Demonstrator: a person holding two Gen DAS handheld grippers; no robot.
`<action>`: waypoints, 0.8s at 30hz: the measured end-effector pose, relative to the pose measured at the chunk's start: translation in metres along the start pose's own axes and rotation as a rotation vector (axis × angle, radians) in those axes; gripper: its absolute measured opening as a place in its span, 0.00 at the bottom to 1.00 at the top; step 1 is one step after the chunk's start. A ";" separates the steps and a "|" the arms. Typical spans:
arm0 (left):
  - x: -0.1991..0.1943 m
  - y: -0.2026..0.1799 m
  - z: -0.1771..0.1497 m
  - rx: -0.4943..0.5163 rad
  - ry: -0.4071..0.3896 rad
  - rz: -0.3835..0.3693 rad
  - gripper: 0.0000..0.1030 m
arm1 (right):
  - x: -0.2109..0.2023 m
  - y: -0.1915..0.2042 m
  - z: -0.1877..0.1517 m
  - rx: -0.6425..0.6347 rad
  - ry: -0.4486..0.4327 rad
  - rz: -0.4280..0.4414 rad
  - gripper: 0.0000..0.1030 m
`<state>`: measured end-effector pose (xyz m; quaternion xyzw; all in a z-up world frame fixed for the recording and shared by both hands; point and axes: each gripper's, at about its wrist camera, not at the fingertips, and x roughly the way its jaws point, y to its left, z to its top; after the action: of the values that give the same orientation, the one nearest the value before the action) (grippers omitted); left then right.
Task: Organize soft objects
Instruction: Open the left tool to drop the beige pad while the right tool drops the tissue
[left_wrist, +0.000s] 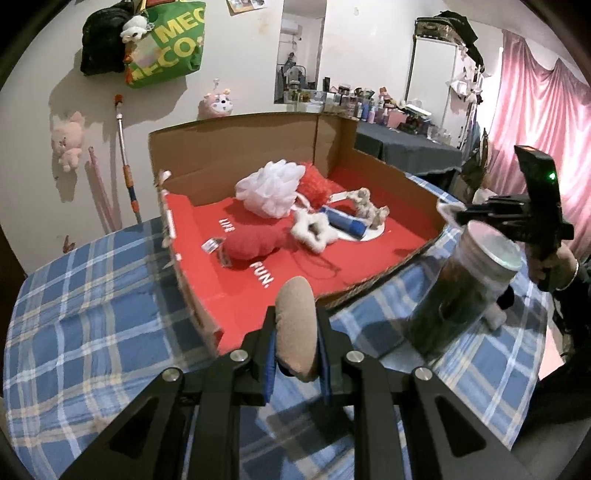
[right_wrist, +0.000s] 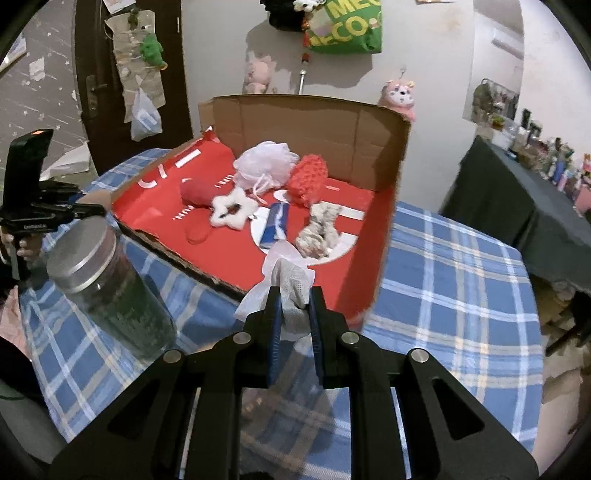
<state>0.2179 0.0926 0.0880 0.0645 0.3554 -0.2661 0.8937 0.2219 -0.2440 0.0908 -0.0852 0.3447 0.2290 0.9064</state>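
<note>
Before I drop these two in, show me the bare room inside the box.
Free: the red floor at the near edge, between the grey-white rag toy and the box's right wall; also the near left corner below the red plush. Crowded: the middle and back, around the white pouf and star.

Pad between left fingers: matt tan suede-like cloth
Cloth between right fingers: white mesh weave
Box beyond fingertips: raw corrugated cardboard
Jar lid: brushed metal
</note>
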 end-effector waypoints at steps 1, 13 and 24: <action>0.003 -0.002 0.005 -0.003 0.006 -0.007 0.19 | 0.002 0.000 0.003 0.002 0.005 0.007 0.14; 0.056 -0.011 0.040 -0.070 0.152 0.030 0.20 | 0.061 0.003 0.041 0.009 0.224 -0.038 0.14; 0.106 0.002 0.047 -0.116 0.316 0.105 0.22 | 0.104 0.011 0.044 -0.074 0.401 -0.116 0.14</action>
<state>0.3110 0.0348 0.0518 0.0724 0.5021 -0.1845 0.8418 0.3109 -0.1835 0.0548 -0.1821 0.5039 0.1676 0.8275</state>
